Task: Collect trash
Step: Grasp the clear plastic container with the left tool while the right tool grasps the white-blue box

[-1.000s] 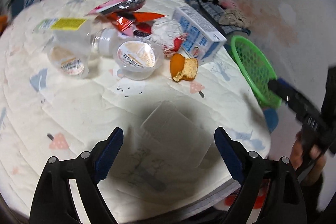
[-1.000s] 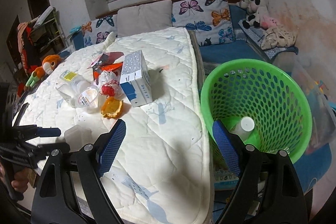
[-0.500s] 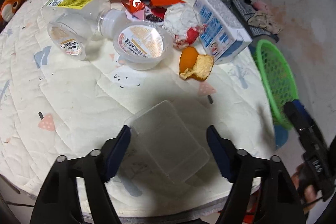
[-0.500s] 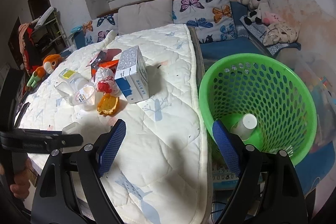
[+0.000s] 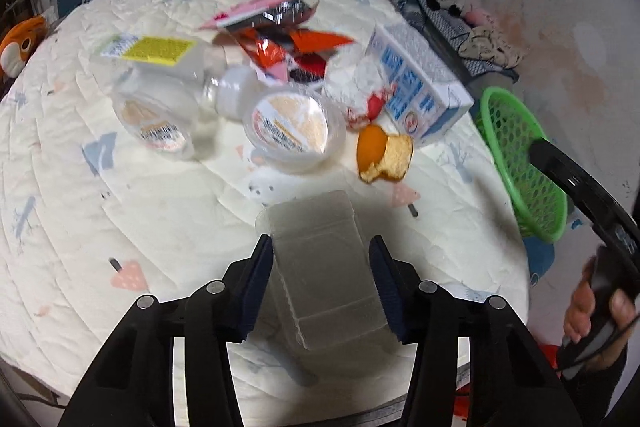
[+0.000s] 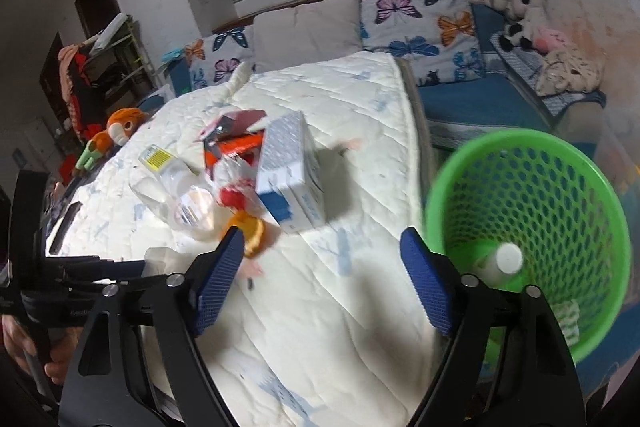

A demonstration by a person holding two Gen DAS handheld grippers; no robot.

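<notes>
Quilted bed (image 5: 120, 219) held two cups (image 5: 294, 129), one bottle (image 5: 168, 67), one carton (image 5: 416, 87). Left gripper (image 5: 320, 279) just closed onto clear box (image 5: 324, 267); right gripper (image 6: 320, 283) narrowing, empty, basket (image 6: 532, 187) at 2 o'clock.

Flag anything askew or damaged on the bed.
The bottle and the blue-and-white carton lie on their sides. A bitten orange cake sits bare on the quilt. Torn wrappers are heaped behind.

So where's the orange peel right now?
In the left wrist view the orange peel lies on the bed quilt, right of the lidded plastic cup and just below the blue-and-white carton.
</notes>
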